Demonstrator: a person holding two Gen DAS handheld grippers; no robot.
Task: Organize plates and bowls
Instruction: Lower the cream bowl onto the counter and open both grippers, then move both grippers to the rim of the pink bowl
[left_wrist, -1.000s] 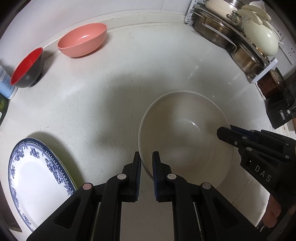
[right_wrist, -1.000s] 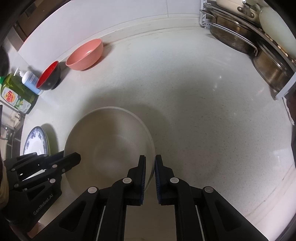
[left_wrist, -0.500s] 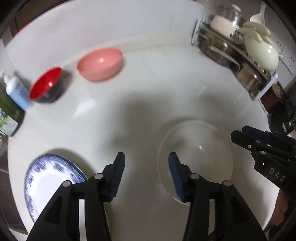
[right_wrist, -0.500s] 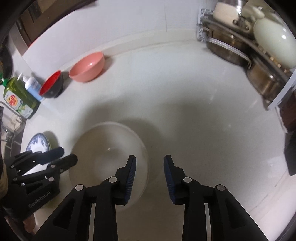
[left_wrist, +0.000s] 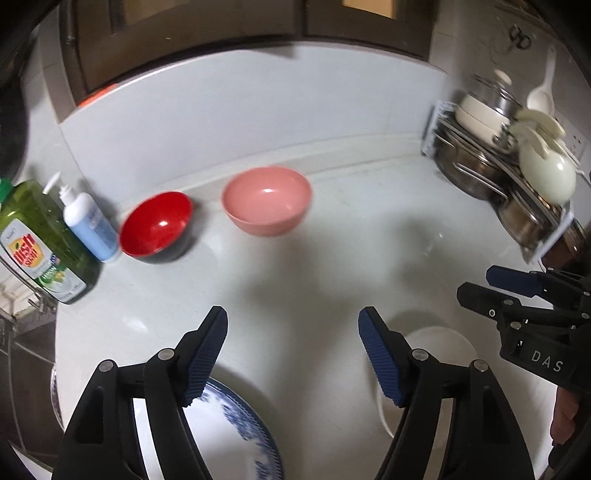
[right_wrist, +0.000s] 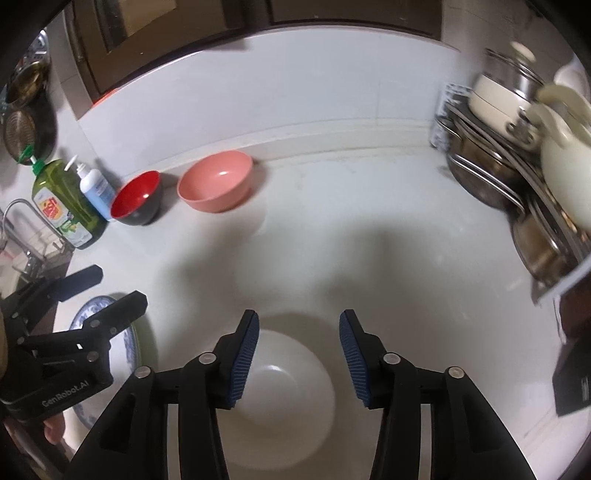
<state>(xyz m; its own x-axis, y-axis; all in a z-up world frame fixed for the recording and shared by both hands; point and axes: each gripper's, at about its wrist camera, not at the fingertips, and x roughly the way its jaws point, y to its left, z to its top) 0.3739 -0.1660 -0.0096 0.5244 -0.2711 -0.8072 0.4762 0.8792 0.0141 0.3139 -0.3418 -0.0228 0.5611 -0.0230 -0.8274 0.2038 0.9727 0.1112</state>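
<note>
While both grippers hang above the white bench (right_wrist: 369, 206), neither holds anything. L gripper (left_wrist: 291, 350) has its jaws spread wide, blue pads facing each other w/ bare bench between them; it sits over the near-left area, its left finger above the blue-patterned plate (left_wrist: 229, 435). R gripper (right_wrist: 298, 350) is likewise spread open, directly above the white bowl (right_wrist: 288, 398), whose rim shows between and below the pads, not touching them.

White bowl sits upright on the bench at near centre; in the left wrist view it's at near right (left_wrist: 439, 343), partly hidden by the L gripper's right finger. Plate lies flat just left of the bowl, near edge of the bench; in the right wrist view (right_wrist: 129, 343) the L gripper covers most of it.

Far side, by the backsplash: pink bowl (left_wrist: 266, 205) upright, and just left of it a red bowl (left_wrist: 157, 221) w/ black outside, tilted toward the cameras. The two are close, can't tell if touching. Left of the red bowl stands a white/blue pump bottle (left_wrist: 88, 225), then a green dish soap bottle (left_wrist: 37, 247), both at the bench's left end. A faucet (right_wrist: 22, 221) shows beyond them in the right wrist view.

Far right: rack (left_wrist: 517, 184) stacked w/ steel pots and cream lidded cookware, somewhat blurred. Dark cabinets (right_wrist: 166, 37) run above the backsplash.
</note>
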